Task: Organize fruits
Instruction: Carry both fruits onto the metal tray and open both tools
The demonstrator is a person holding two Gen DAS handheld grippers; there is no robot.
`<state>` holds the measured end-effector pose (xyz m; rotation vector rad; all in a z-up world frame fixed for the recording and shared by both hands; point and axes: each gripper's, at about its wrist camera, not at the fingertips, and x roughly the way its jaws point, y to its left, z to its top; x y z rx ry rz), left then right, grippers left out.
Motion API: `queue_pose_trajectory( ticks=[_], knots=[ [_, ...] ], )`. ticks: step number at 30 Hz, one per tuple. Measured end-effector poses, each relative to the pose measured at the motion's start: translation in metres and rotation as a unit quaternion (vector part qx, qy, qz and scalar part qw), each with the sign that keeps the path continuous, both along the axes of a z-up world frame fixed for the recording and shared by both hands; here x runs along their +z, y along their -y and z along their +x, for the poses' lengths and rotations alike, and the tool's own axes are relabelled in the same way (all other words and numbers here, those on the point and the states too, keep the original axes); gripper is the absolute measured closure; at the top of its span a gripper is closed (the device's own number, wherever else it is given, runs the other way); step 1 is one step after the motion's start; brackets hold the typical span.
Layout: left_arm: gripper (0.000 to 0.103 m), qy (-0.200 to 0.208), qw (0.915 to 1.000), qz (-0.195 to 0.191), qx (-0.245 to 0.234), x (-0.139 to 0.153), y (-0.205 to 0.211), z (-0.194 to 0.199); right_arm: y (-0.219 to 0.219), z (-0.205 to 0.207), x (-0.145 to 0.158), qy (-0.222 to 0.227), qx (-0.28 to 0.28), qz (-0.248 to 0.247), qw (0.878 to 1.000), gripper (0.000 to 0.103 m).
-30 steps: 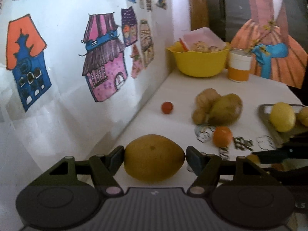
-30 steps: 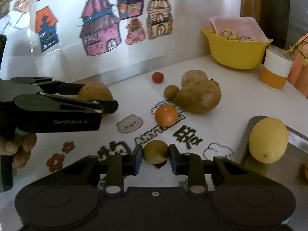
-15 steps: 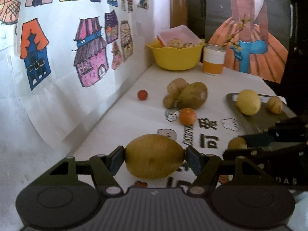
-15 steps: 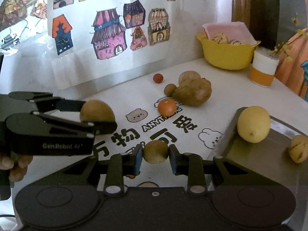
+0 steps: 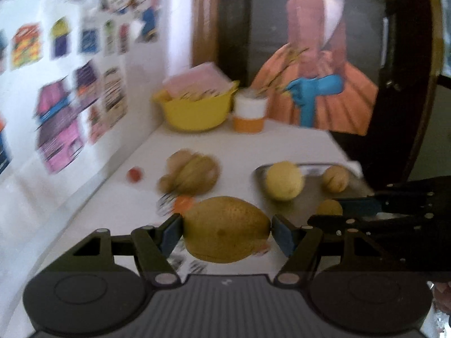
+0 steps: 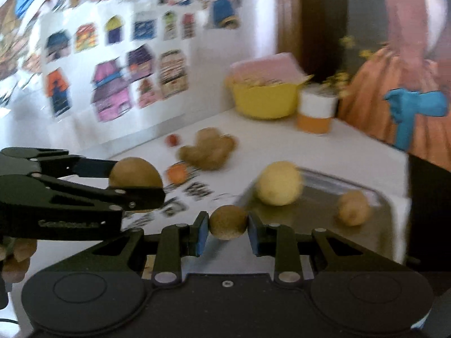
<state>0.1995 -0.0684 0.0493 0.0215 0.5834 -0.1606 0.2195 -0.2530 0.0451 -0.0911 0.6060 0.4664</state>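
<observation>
My left gripper (image 5: 227,229) is shut on a large yellow-brown mango (image 5: 227,228), held above the white table. My right gripper (image 6: 228,224) is shut on a small brown kiwi (image 6: 228,222), near the front edge of the metal tray (image 6: 318,211). On that tray lie a yellow lemon (image 6: 279,183) and a small tan fruit (image 6: 353,208). In the right wrist view the left gripper (image 6: 135,177) comes in from the left with the mango (image 6: 135,172). A small orange (image 6: 177,173), a heap of brown fruits (image 6: 208,148) and a red cherry tomato (image 6: 172,139) lie on the table.
A yellow bowl (image 6: 265,98) with a pink sheet and an orange-and-white cup (image 6: 317,112) stand at the back. The wall with house drawings (image 6: 112,93) runs along the left. A picture of an orange dress (image 5: 318,79) leans at the back right. Both views are blurred.
Both grippers have risen and swung right toward the tray, each still holding its fruit. The tray and its lemon now sit closer to the middle of both views.
</observation>
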Motion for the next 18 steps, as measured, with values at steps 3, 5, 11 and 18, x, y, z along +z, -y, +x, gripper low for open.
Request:
queue_pose_trajectory(
  ticks=[3,5,11,18],
  knots=[
    [0.030,0.002,0.9998,-0.008,-0.017,0.003,0.023,0.012,0.028,0.008,0.002,0.013,-0.027,-0.009,1.000,0.072],
    [0.030,0.000,0.9996,-0.014,-0.025,0.002,0.037,0.021,0.042,0.013,-0.001,0.018,-0.039,-0.016,0.999,0.072],
    [0.030,-0.018,0.9978,-0.030,-0.056,-0.012,0.070,0.049,0.071,0.031,-0.024,0.014,-0.057,-0.017,0.998,0.072],
    [0.030,-0.053,0.9965,-0.037,-0.053,-0.031,0.083,0.074,0.076,0.046,-0.046,0.011,-0.051,-0.025,0.998,0.072]
  ],
)
